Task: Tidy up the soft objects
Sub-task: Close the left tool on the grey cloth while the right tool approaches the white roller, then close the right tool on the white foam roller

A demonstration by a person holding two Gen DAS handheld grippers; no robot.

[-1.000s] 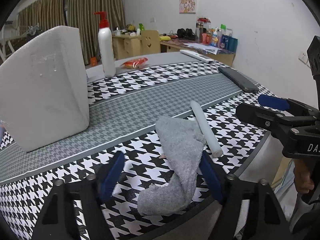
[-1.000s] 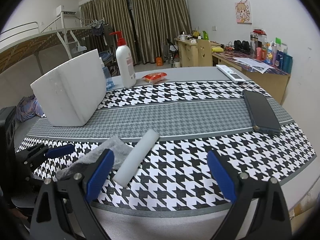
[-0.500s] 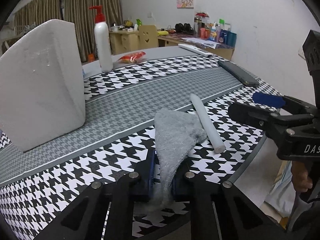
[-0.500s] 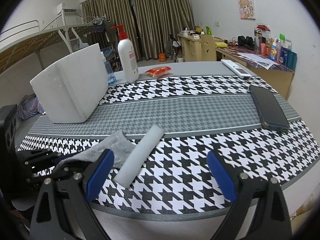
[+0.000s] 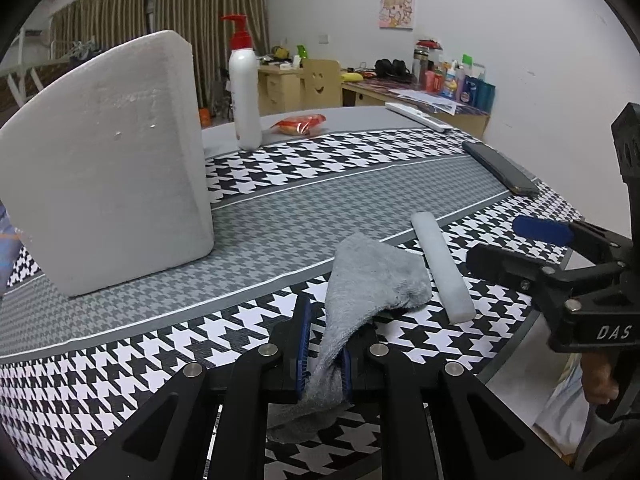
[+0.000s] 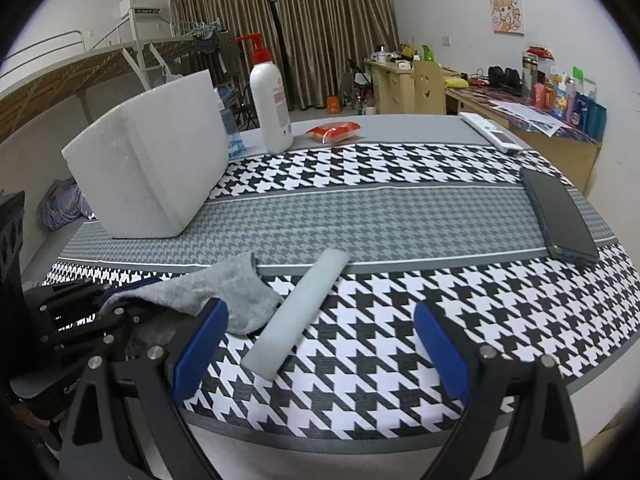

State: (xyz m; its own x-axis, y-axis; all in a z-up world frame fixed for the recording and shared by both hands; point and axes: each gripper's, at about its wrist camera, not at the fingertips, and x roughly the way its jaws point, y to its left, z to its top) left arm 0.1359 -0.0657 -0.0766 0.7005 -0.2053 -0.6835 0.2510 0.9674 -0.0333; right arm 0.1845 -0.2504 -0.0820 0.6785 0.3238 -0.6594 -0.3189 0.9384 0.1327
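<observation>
Grey cloth (image 5: 368,276) lies at the desk (image 5: 280,216) front edge, clenched by the left gripper (image 5: 323,354). Right gripper (image 6: 320,354) hovers, jaws spread. Lift gently so the cloth's free end clears the foam roll (image 5: 440,268).

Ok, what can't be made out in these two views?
- Left wrist view: the grey cloth's lower end, behind the left hand-held gripper shut on it.
- Both views: inside of the white foam box, behind its own wall.
- Right wrist view: pump bottle label print, too small.
</observation>
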